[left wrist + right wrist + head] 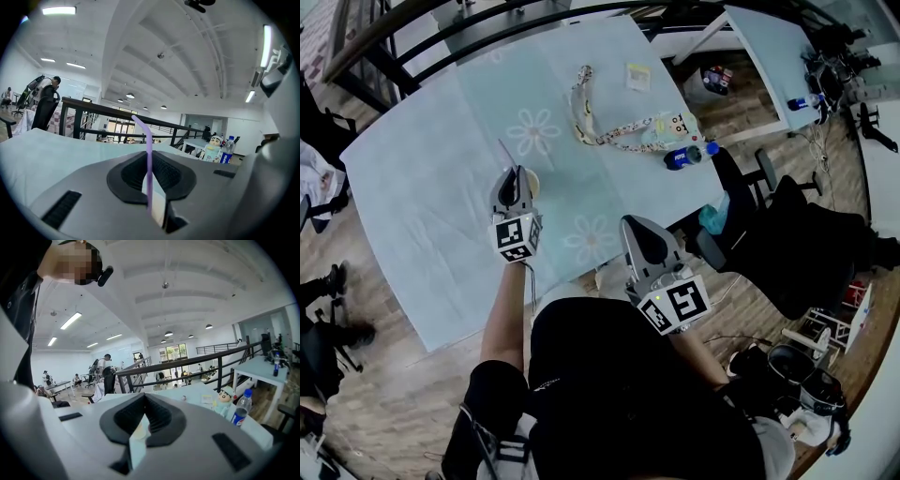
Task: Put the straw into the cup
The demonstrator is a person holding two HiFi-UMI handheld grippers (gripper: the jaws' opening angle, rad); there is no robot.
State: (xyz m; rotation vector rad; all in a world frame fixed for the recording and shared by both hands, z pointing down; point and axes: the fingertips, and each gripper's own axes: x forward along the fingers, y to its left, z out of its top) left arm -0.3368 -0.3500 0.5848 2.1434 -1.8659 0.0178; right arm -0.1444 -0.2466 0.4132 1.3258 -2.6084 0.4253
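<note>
A thin purple straw point(149, 154) with a bent top stands upright between the jaws of my left gripper point(151, 190), which is shut on it. In the head view the left gripper point(513, 174) hovers over the light blue table point(422, 187), with the straw point(506, 157) sticking out beyond its tip. A small beige cup point(532, 184) sits on the table right beside and partly under that gripper. My right gripper point(637, 225) hangs near the table's front edge, to the right of the cup. Its jaws point(139, 427) stand together with nothing held.
A patterned strap point(581, 108) and a small cartoon figure point(673, 125) lie on the far right part of the table, next to a blue-labelled bottle point(682, 156). A small card point(637, 77) lies further back. Dark chairs point(797, 244) stand off the table's right side.
</note>
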